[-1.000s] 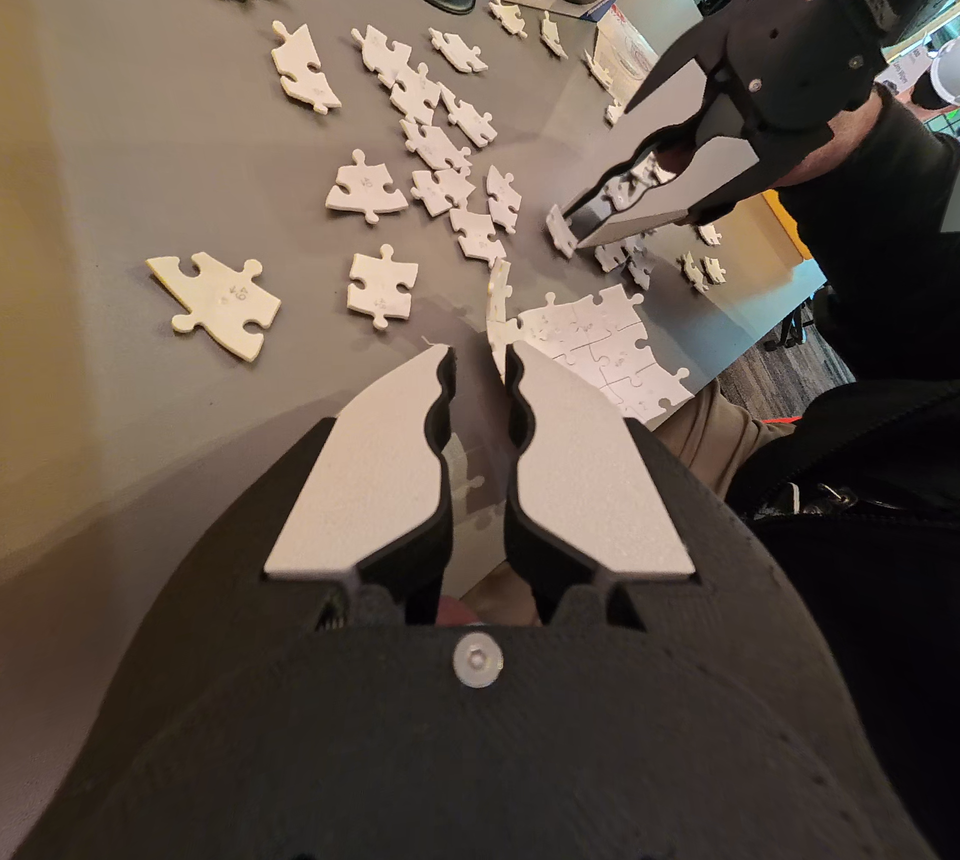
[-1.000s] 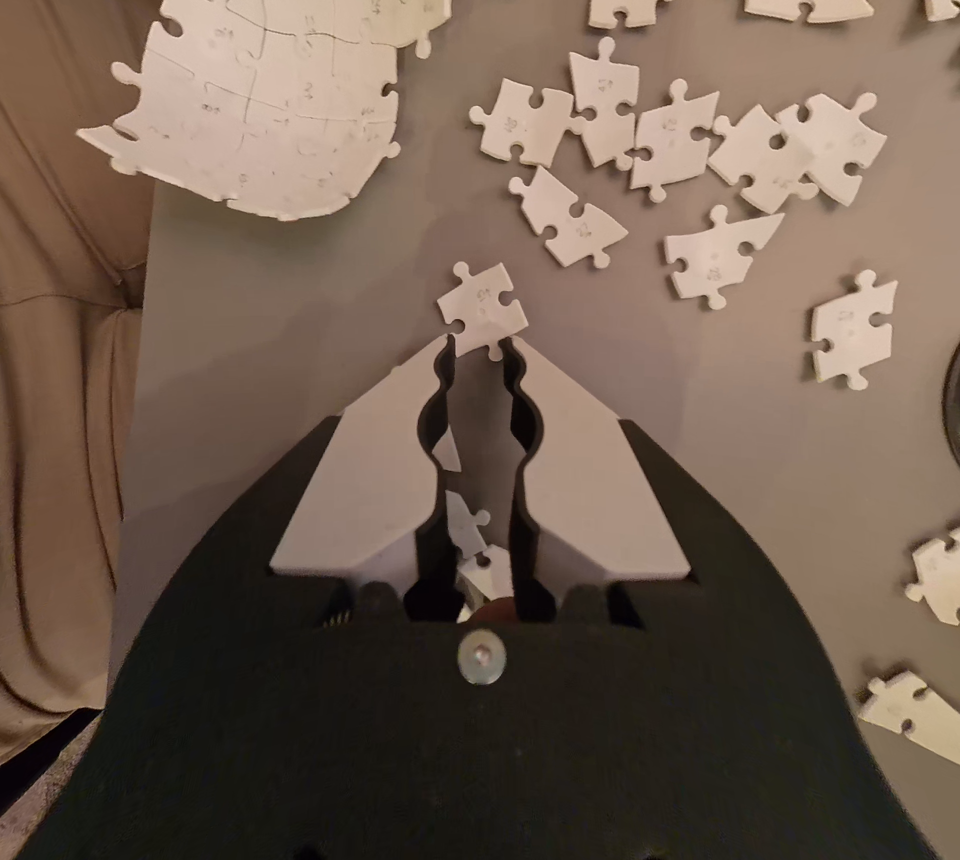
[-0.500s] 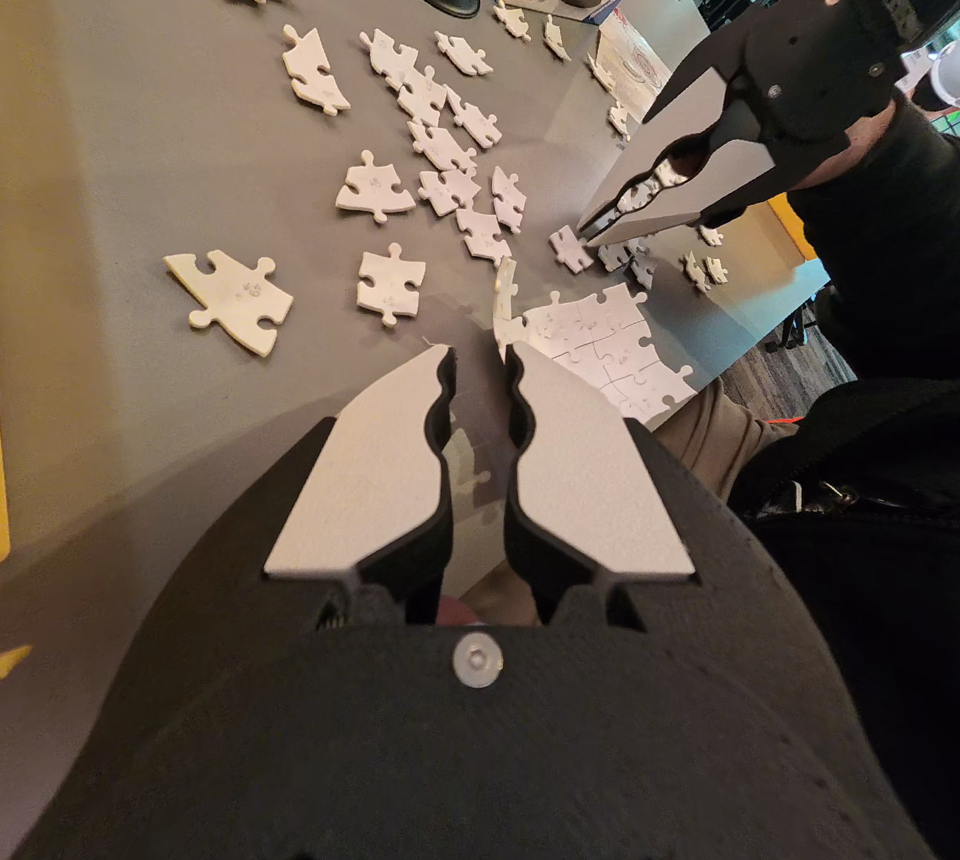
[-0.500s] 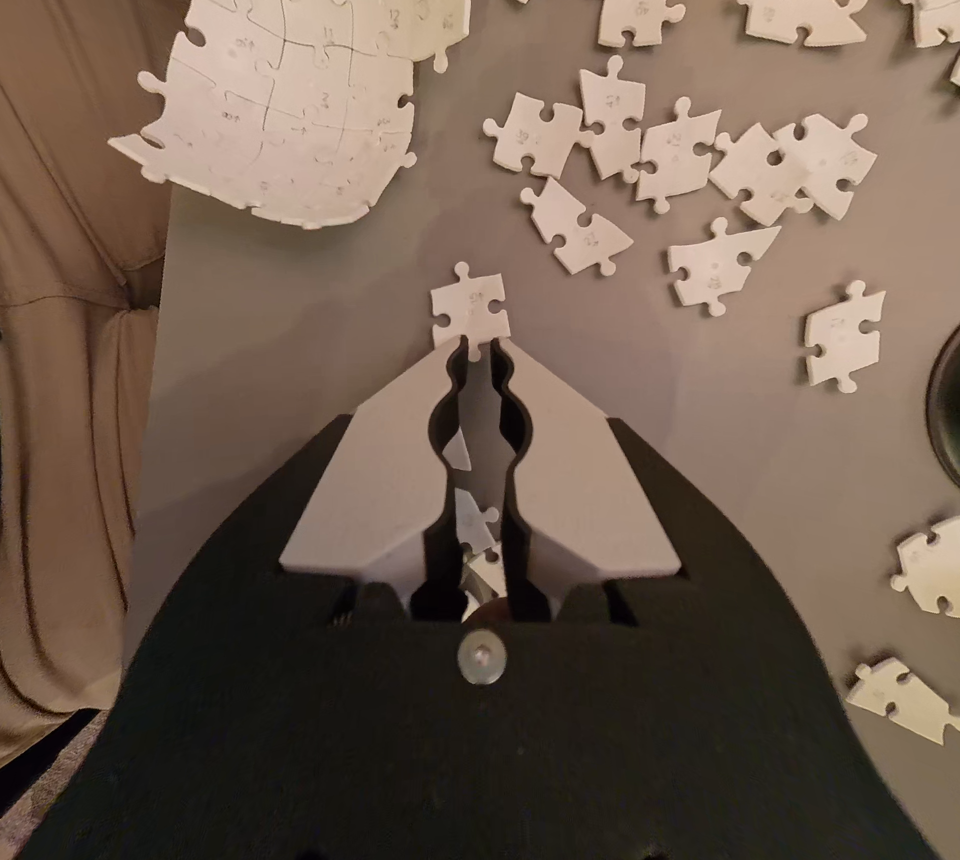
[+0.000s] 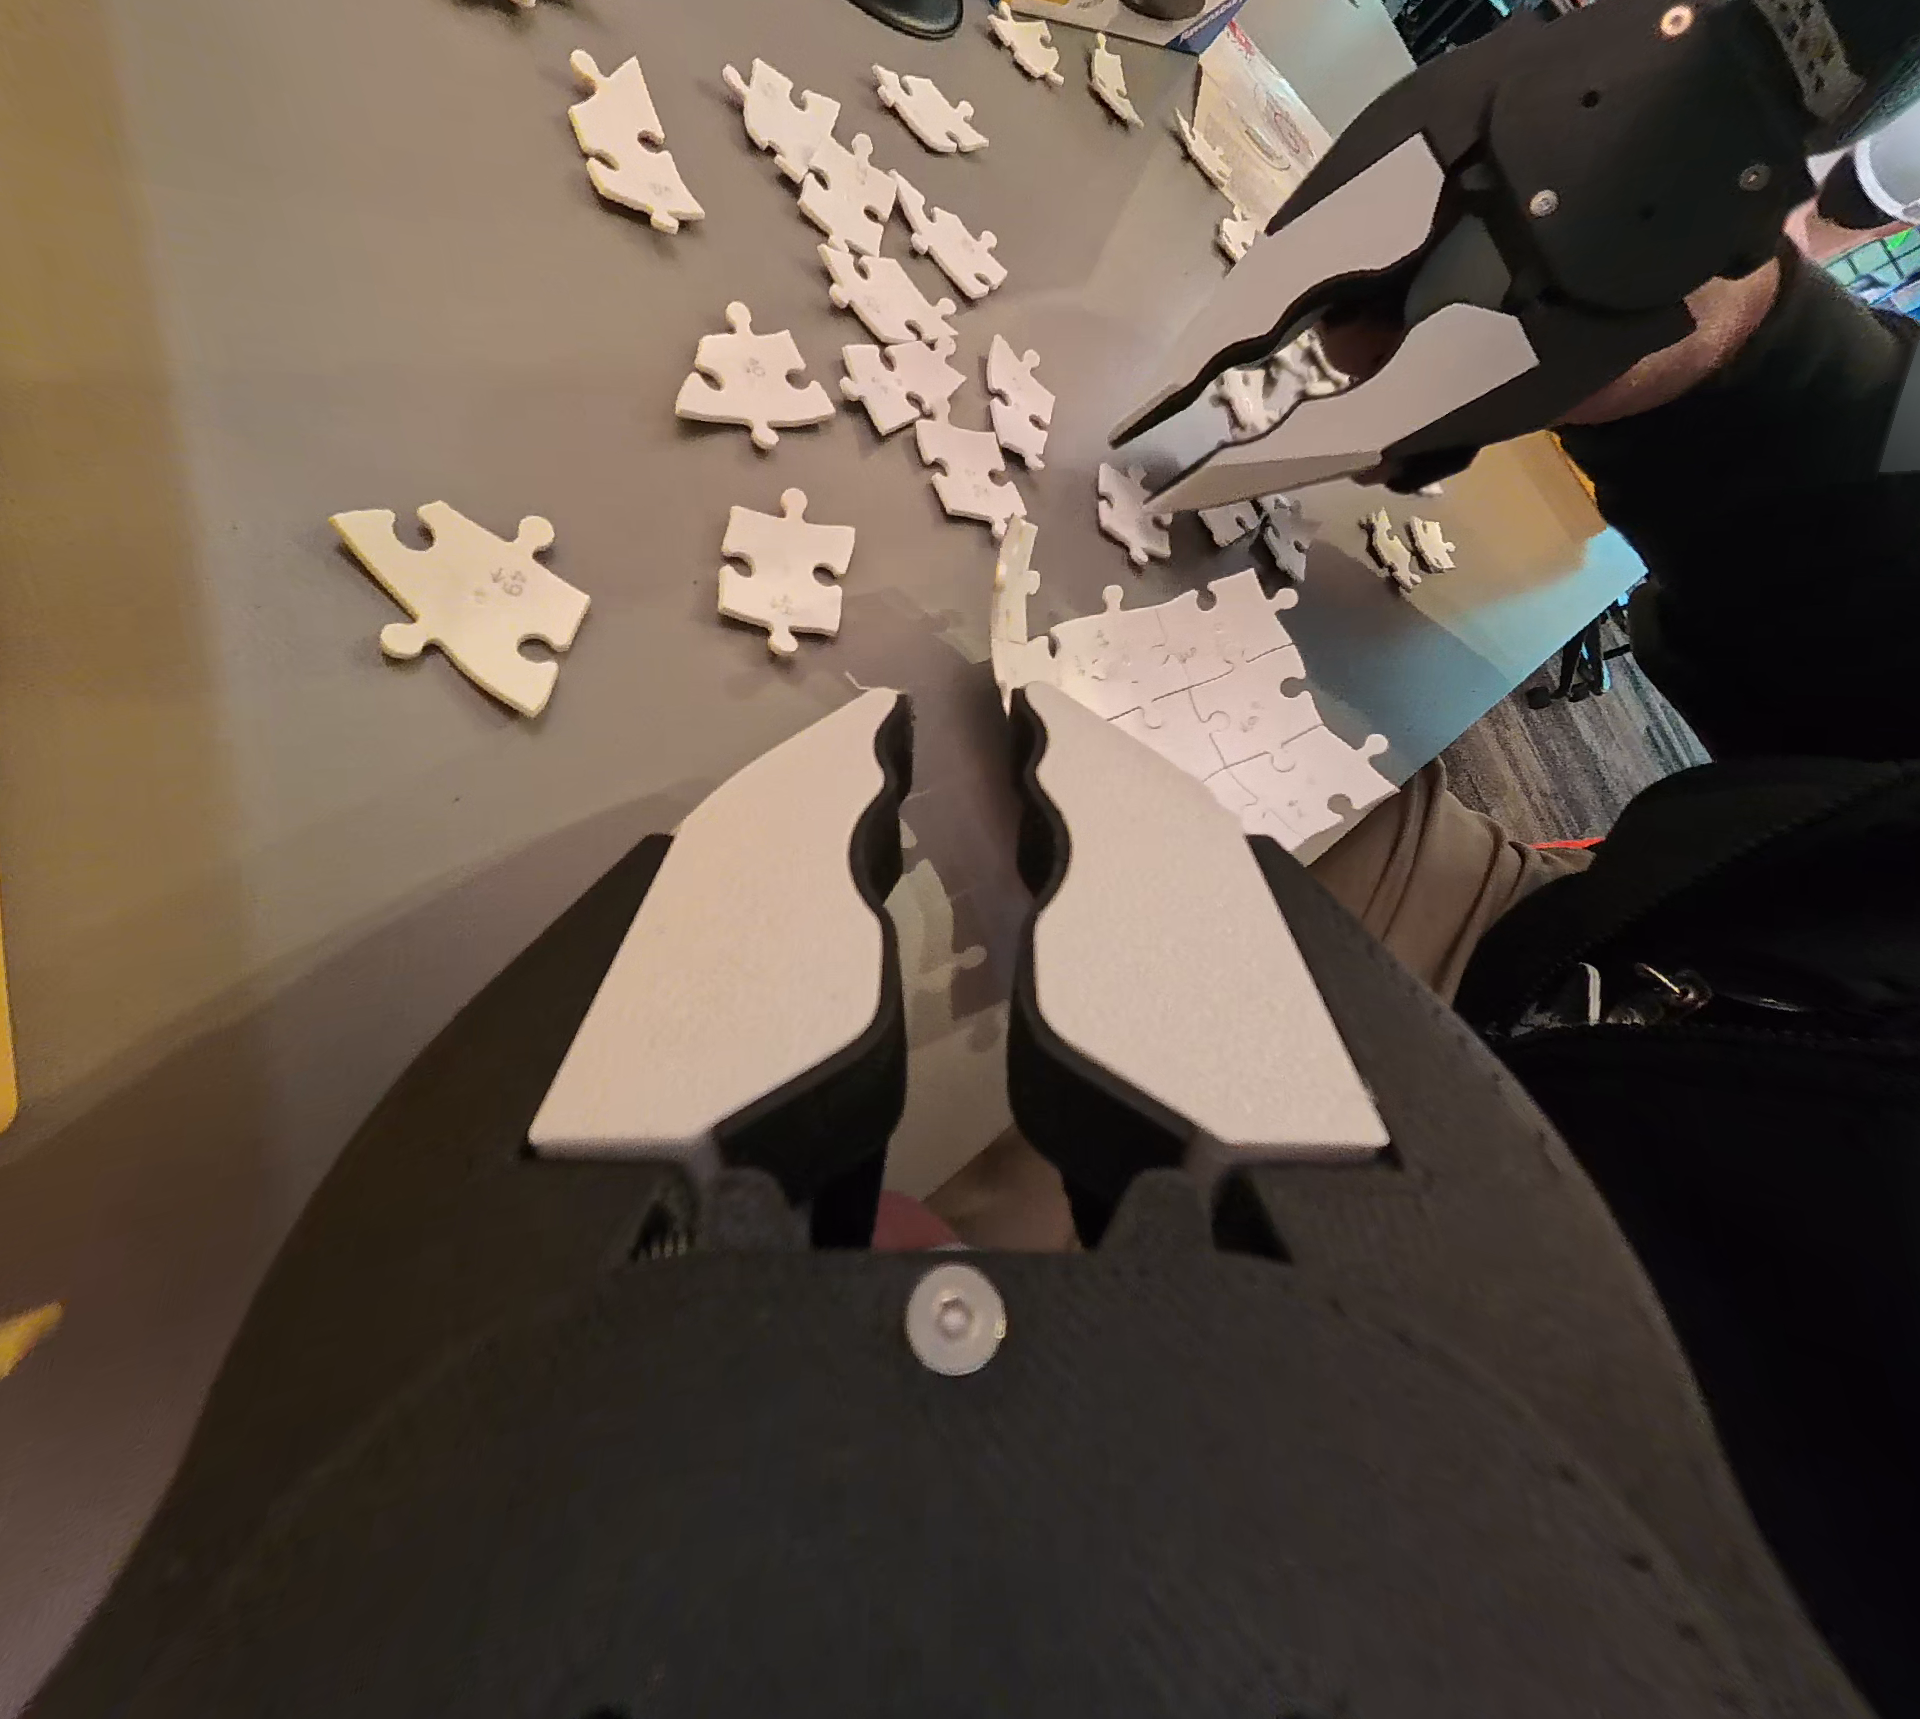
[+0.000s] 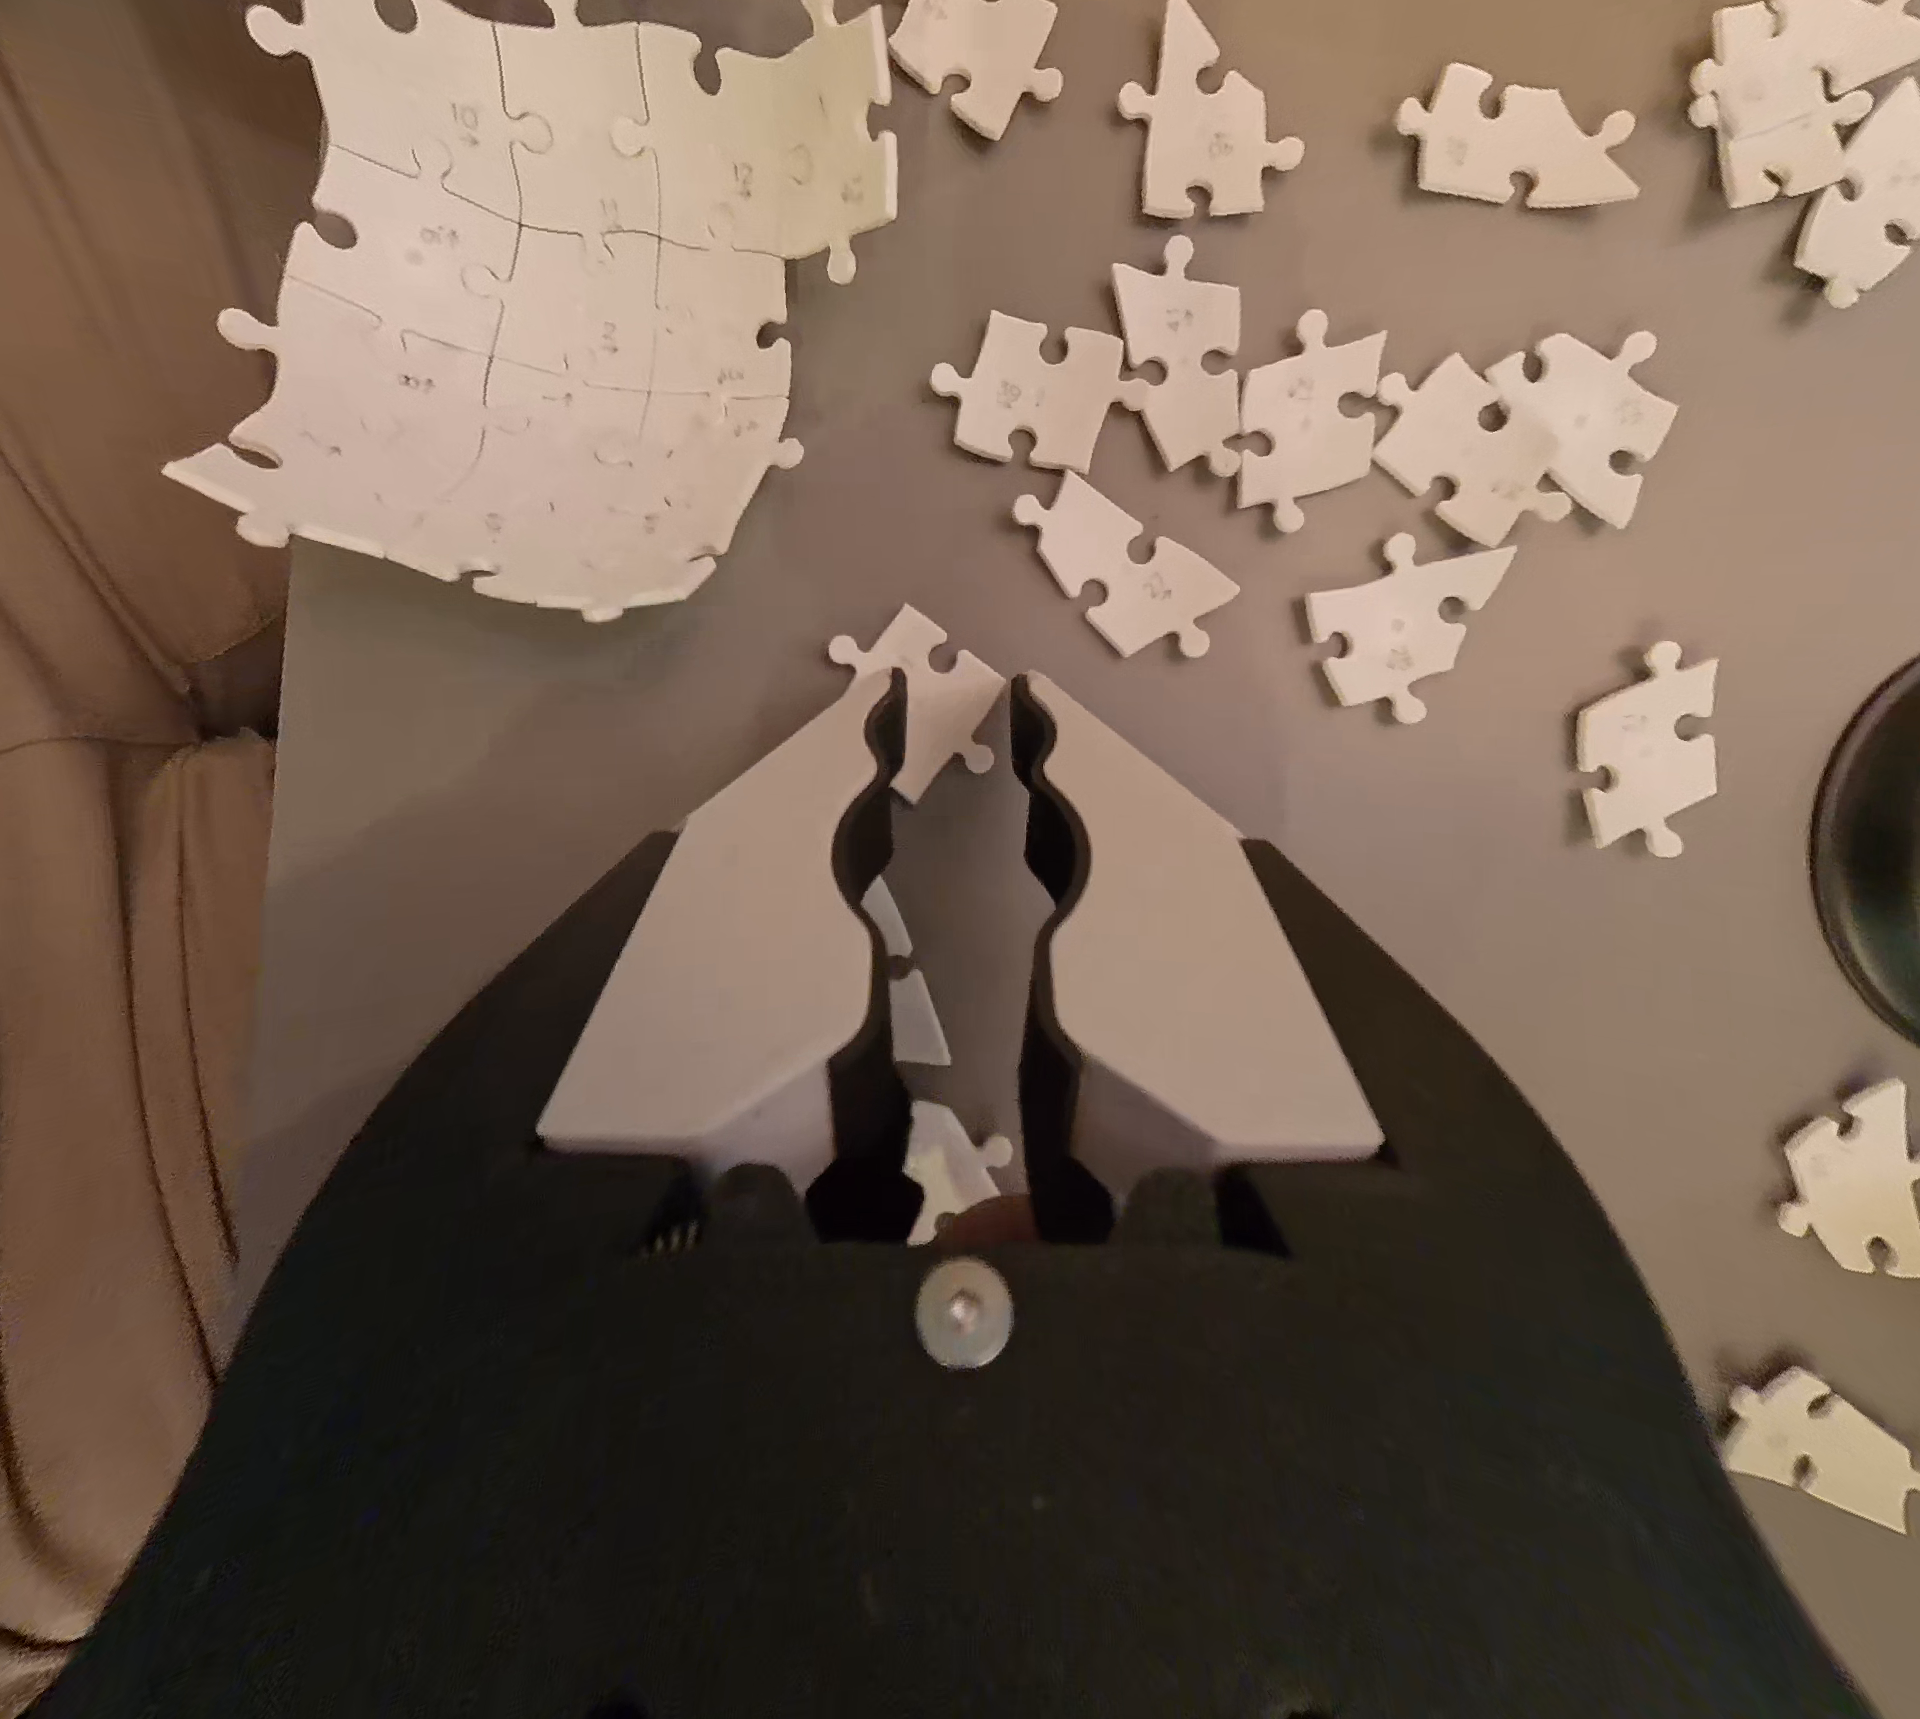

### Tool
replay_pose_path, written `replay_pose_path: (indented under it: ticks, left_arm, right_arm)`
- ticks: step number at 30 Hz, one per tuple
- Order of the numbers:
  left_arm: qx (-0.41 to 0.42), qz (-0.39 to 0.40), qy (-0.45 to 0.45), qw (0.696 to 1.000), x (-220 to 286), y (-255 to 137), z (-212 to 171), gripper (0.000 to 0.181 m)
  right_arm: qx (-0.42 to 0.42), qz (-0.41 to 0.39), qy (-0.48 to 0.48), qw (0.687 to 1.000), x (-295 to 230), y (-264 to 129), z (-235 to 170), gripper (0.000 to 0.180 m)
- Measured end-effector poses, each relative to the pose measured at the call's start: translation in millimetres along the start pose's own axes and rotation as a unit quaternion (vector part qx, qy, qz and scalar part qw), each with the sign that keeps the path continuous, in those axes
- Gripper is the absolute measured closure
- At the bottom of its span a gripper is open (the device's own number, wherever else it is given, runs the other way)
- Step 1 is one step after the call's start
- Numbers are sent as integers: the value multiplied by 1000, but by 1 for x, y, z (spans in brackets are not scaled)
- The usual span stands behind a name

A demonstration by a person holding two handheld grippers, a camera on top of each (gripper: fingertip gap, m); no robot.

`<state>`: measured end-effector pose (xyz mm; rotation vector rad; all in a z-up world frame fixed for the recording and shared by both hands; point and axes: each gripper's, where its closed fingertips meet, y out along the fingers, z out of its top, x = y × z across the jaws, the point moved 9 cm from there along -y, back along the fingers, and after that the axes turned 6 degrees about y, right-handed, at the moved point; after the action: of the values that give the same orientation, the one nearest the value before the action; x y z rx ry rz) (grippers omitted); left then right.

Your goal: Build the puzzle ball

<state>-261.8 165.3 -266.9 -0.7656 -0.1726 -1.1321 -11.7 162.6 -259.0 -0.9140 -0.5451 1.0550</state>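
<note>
Puzzle-ball work sits on the grey bench [image 6: 582, 838], and the biggest part of it is the curved white panel of joined pieces [image 6: 540, 339] at the bench's near edge, hanging partly over it beside your tan trouser leg [image 6: 114, 630]. Keep that panel undisturbed while you collect the next piece. Farther along the bench lie the loose white pieces, a cluster of them [image 6: 1299, 422] well apart from the panel. Your right claw [image 6: 951, 682] stands narrowly parted, its tips straddling one small white puzzle piece [image 6: 914, 693] that appears tilted up against them; it does not look firmly pinched yet. Close slowly on the piece's flat body rather than on a knob, since a thin, stiff piece is likely to skate or flip. Lift only once it sits square. Your left claw [image 5: 956, 703] waits just beside the panel, also narrowly parted and empty; it looks well placed to steady the panel when you bring the piece over.
</note>
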Motion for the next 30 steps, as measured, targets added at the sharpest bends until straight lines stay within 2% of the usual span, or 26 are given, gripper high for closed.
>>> replay_pose_path:
  ticks: [7,16,24,30]
  left_arm:
    - [0,-1,-1,1000,0,0,0,164]
    - [1,-2,-1,1000,-1,0,0,164]
    - [5,-1,0,1000,-2,-1,1,164]
    - [6,-4,14,1000,1,2,8,164]
  right_arm:
    - [-9,25,-8,1000,-7,3,-1,166]
    - [-3,23,-2,1000,-3,-4,-5,161]
    - [26,-11,44,999,16,-27,-20,156]
    - [39,-63,95,993,34,-57,-48,156]
